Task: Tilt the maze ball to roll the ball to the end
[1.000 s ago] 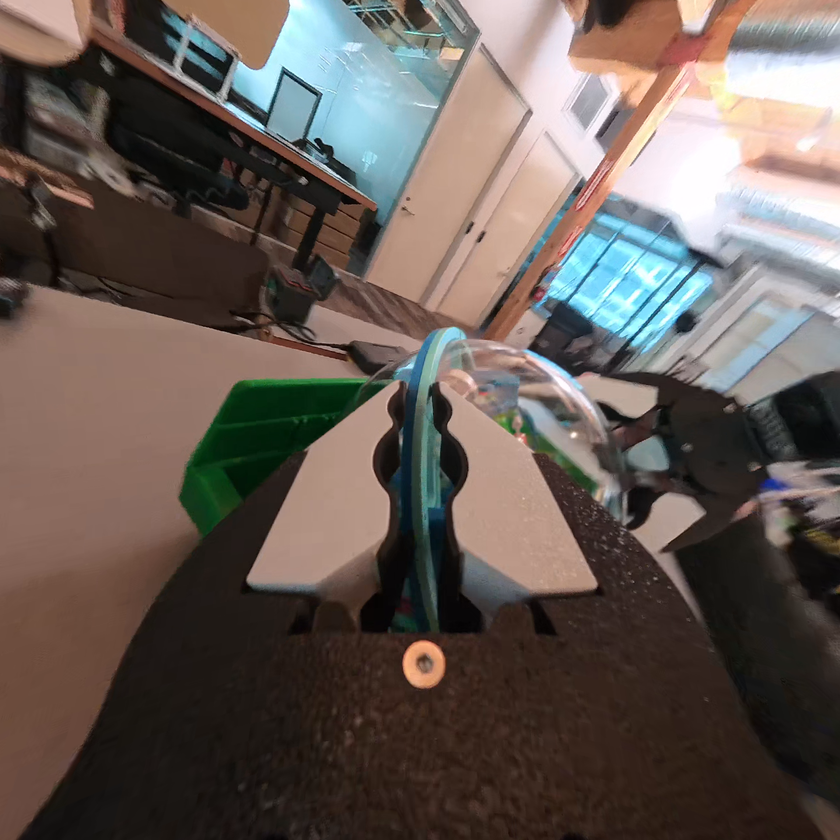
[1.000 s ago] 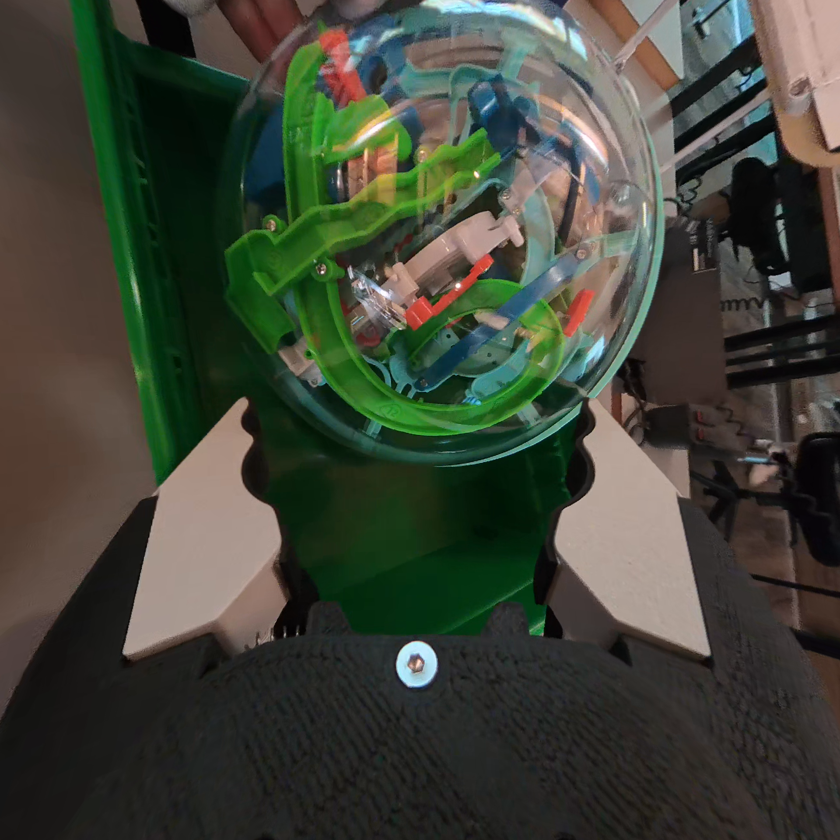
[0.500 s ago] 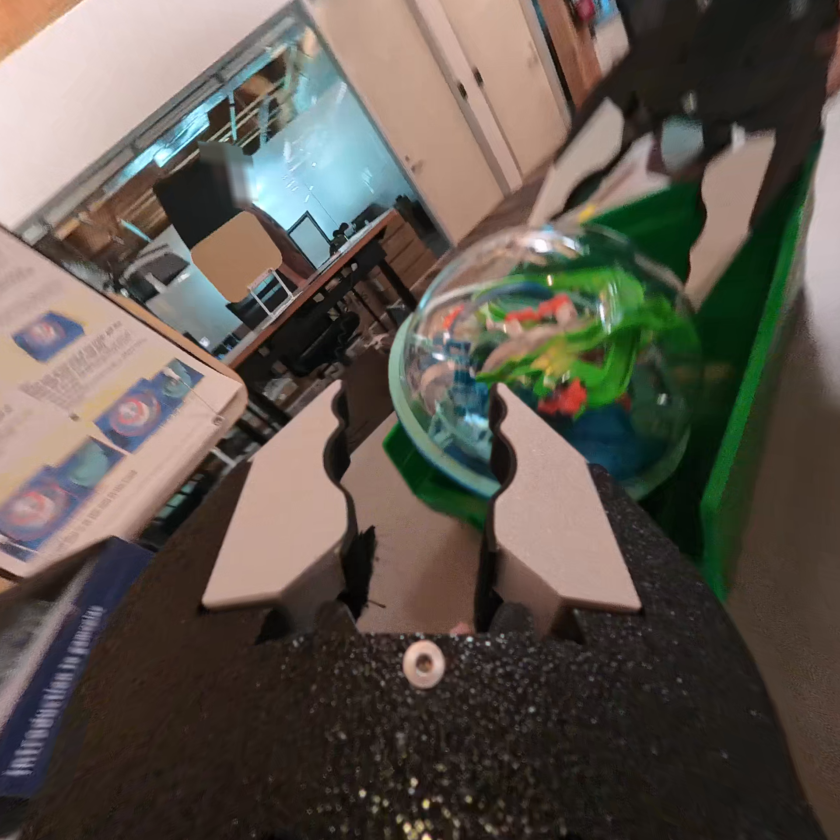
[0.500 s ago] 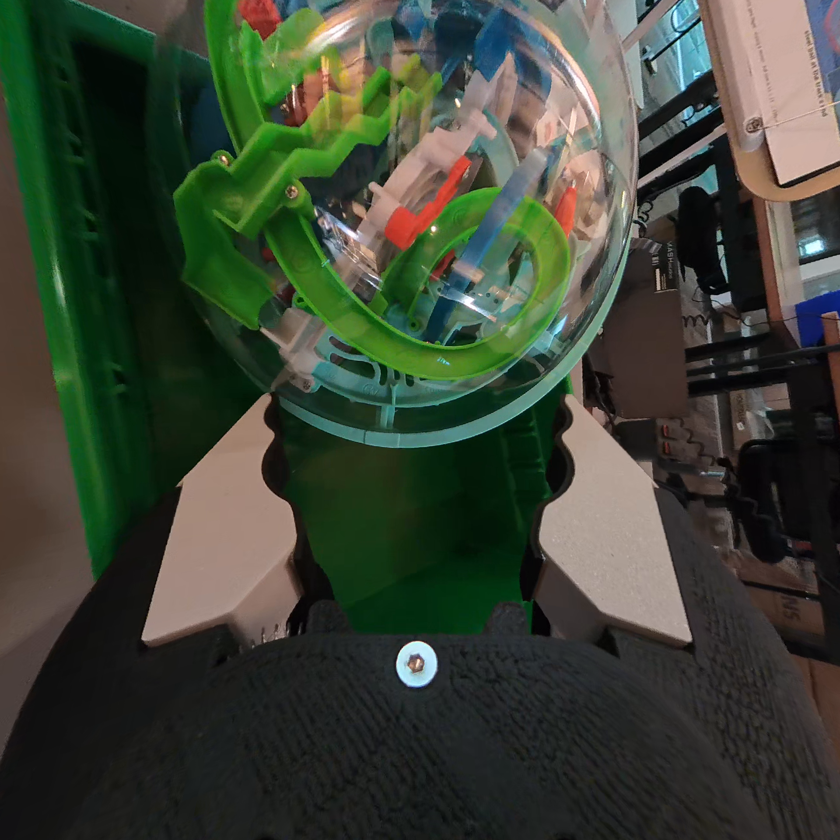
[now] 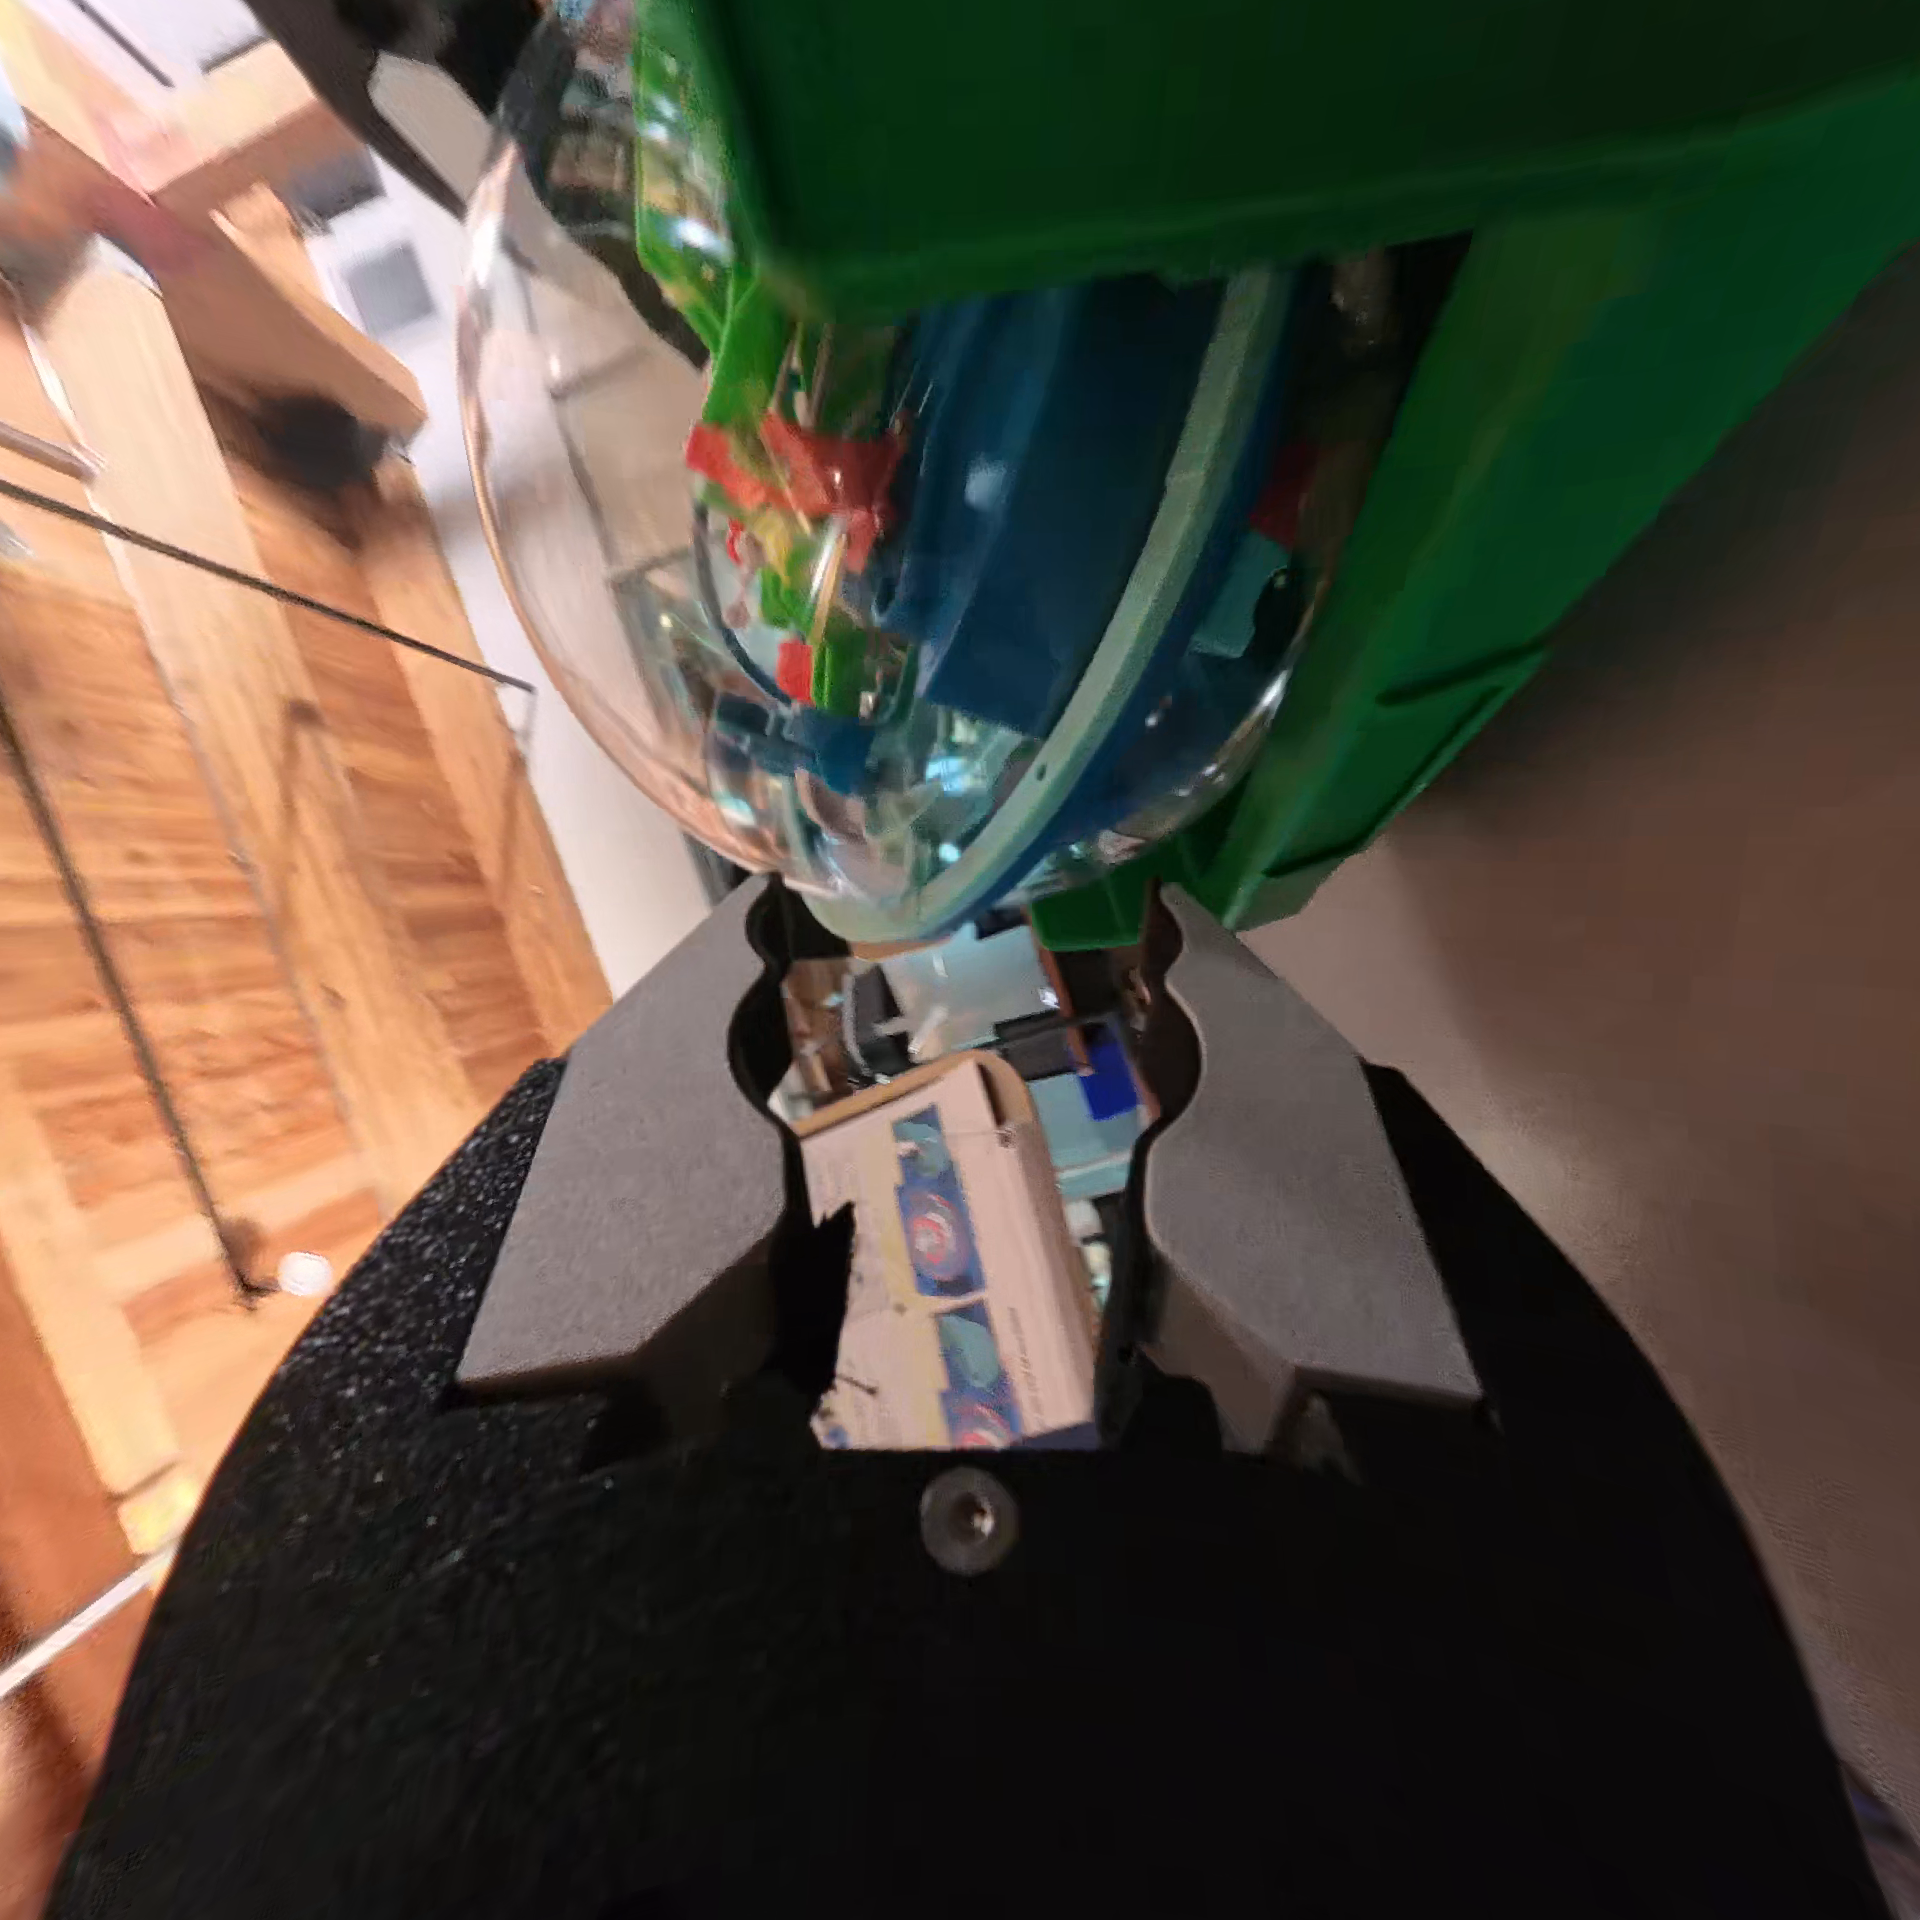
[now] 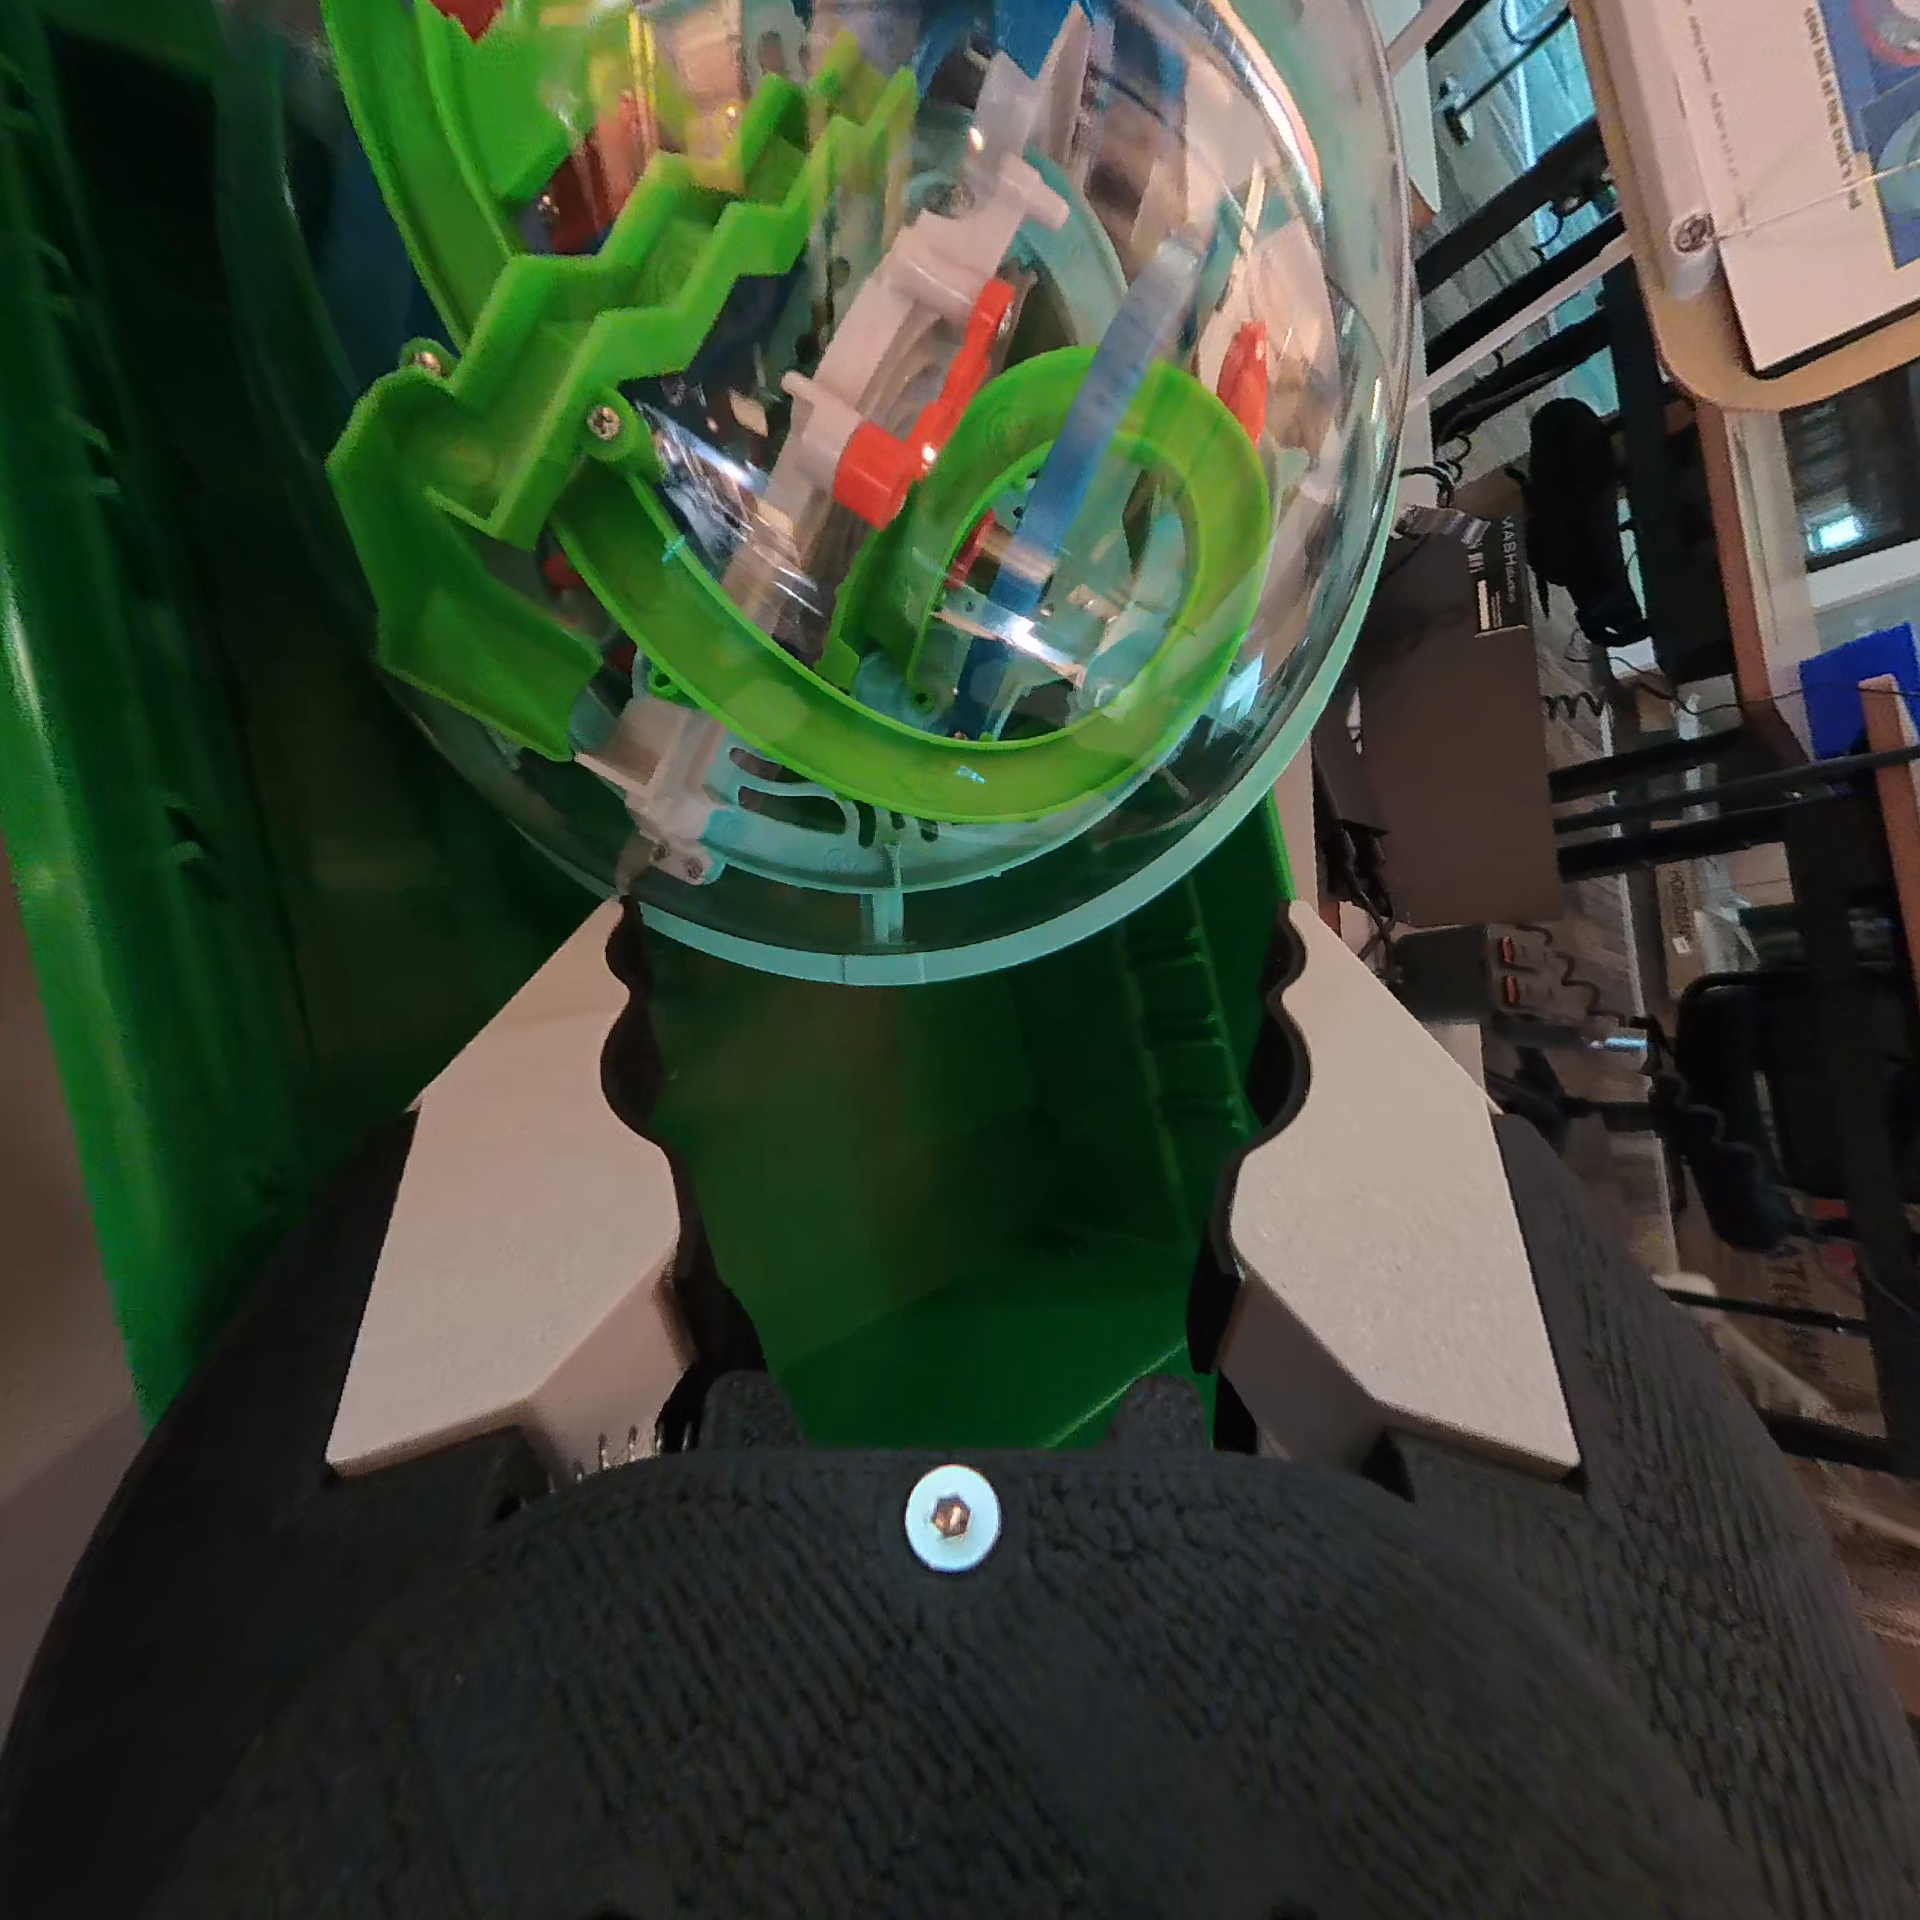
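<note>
- Since a second ago the left gripper (image 5: 961, 914) has let go of the maze ball's (image 5: 831, 520) pale rim, which it then pinched, and swung round to the other side; the right gripper's (image 6: 951, 935) view has closed in on the ball.
- Left wrist view: the left gripper stands partly open with nothing between its fingers (image 5: 665, 1143). The ball's rim (image 5: 1132, 665) sits just ahead of the fingertips; whether it touches them I cannot tell. The ball leans against a green bin (image 5: 1455, 520) on the tabletop (image 5: 1714, 935).
- Right wrist view: the right gripper is spread wide and empty, its fingers (image 6: 530, 1195) flanking the ball's (image 6: 883, 468) lower rim (image 6: 914, 966) without clamping it. The green track (image 6: 1039, 769) and red pieces inside are sharp here.
- Handling, as a judgement: a stiff, light, clear shell, smooth and slippery on the dome; the protruding rim looks the surest place to pinch. The small rolling ball I cannot pick out.
- Only the left view shows the tabletop and wooden panelling (image 5: 260, 831); only the right view shows the maze interior clearly.
</note>
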{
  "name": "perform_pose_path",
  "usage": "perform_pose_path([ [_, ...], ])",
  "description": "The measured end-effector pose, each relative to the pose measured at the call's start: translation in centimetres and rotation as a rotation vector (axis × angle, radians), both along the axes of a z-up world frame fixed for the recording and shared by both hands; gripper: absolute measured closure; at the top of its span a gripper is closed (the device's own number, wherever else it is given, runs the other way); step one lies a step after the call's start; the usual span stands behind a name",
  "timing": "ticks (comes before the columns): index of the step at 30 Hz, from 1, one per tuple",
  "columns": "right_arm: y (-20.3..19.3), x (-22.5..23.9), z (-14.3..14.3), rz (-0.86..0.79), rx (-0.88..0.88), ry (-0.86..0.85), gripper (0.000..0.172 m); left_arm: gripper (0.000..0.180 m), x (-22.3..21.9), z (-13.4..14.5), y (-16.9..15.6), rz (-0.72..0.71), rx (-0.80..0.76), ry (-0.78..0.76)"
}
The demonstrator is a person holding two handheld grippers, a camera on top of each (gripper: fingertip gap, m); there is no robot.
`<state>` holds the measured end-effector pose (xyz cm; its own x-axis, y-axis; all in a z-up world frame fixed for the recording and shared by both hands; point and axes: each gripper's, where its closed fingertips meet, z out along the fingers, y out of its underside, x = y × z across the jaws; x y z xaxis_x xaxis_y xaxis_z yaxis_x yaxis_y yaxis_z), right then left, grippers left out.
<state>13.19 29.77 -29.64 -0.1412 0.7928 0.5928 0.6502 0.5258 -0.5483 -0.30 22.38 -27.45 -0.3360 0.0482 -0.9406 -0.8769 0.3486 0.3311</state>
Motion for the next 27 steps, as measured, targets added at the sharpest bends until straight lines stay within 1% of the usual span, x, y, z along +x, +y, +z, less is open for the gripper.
perform_pose_path([
  [2,0.2,0.1,0.0,-0.006,0.002,0.001,0.055,0.124,0.6,0.4,0.0,-0.032,0.057,0.027],
  [4,0.4,0.2,-0.1,-0.014,0.003,-0.001,0.054,0.127,0.8,0.5,0.0,-0.043,0.063,0.037],
  [5,0.6,0.3,-0.1,-0.021,0.003,-0.005,0.053,0.131,0.9,0.6,-0.1,-0.050,0.067,0.046],
  [6,0.8,0.4,-0.2,-0.029,0.003,-0.010,0.053,0.141,0.9,0.7,-0.2,-0.054,0.074,0.056],
  [7,1.0,0.6,-0.3,-0.038,0.000,-0.012,0.052,0.156,0.9,0.9,-0.2,-0.056,0.085,0.065],
  [8,1.2,0.7,-0.4,-0.047,-0.008,-0.009,0.051,0.166,1.0,1.0,-0.3,-0.056,0.090,0.079],
  [9,1.4,0.7,-0.4,-0.055,-0.017,-0.006,0.051,0.169,1.1,1.0,-0.4,-0.059,0.090,0.096],
  [13,2.3,1.2,-0.5,-0.094,-0.006,-0.010,0.051,0.171,1.8,1.2,-0.7,-0.081,0.085,0.136],
  [15,2.8,1.4,-0.5,-0.117,0.002,-0.013,0.051,0.171,2.1,1.5,-0.6,-0.061,0.045,0.114],
  [18,3.7,1.8,-0.5,-0.159,0.020,-0.013,0.052,0.171,2.8,2.1,-0.5,-0.007,-0.058,-0.013],
  [20,4.2,2.3,-0.2,-0.180,0.015,-0.001,0.053,0.173,3.2,2.5,-0.3,0.037,-0.114,-0.066],
  [23,4.6,3.1,0.6,-0.195,-0.011,0.027,0.049,0.173,3.8,2.8,0.0,0.093,-0.212,-0.172],
  [27,3.0,3.7,1.5,-0.107,-0.052,0.052,0.046,0.172,4.5,3.2,0.2,0.167,-0.321,-0.304],
])
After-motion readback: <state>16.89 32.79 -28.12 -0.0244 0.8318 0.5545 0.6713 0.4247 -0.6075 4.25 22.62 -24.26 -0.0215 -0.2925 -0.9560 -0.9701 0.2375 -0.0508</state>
